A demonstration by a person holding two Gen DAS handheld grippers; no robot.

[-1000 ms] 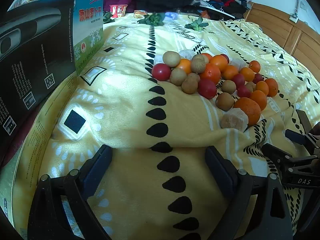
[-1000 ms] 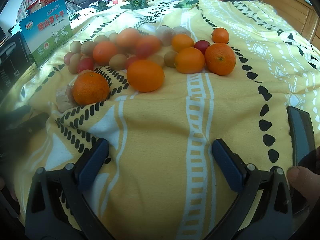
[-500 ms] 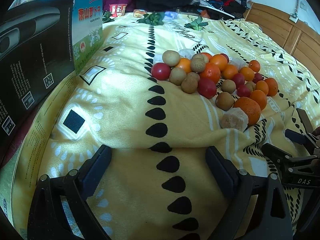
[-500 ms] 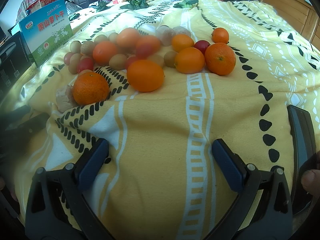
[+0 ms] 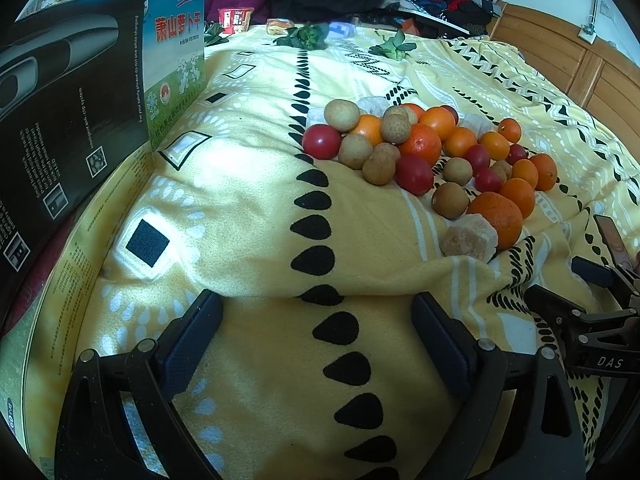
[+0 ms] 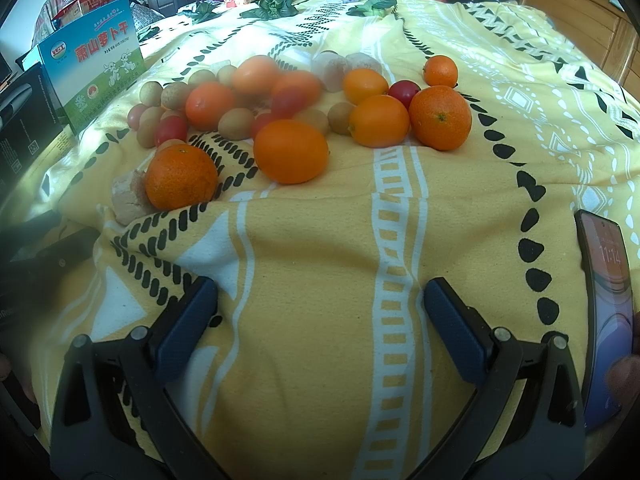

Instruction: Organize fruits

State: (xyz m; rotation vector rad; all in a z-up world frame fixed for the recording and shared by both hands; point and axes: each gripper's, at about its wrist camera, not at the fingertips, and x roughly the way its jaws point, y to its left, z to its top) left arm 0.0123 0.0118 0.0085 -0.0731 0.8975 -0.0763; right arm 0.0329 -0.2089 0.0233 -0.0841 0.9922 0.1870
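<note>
Both claws are just sitting wide apart with nothing in them, left gripper (image 5: 316,336) and right gripper (image 6: 320,320), resting low on the yellow blanket (image 6: 320,240). Nothing's really changing from a second ago except the phone (image 6: 606,304) screen lighting up at the right edge, so I'm guessing sorting isn't underway yet. The fruit pile (image 5: 424,160) is lying well ahead of both claws, all mixed together. Closest to the right claw are two oranges (image 6: 181,176), with a tan chunk (image 5: 469,238) touching one.
</note>
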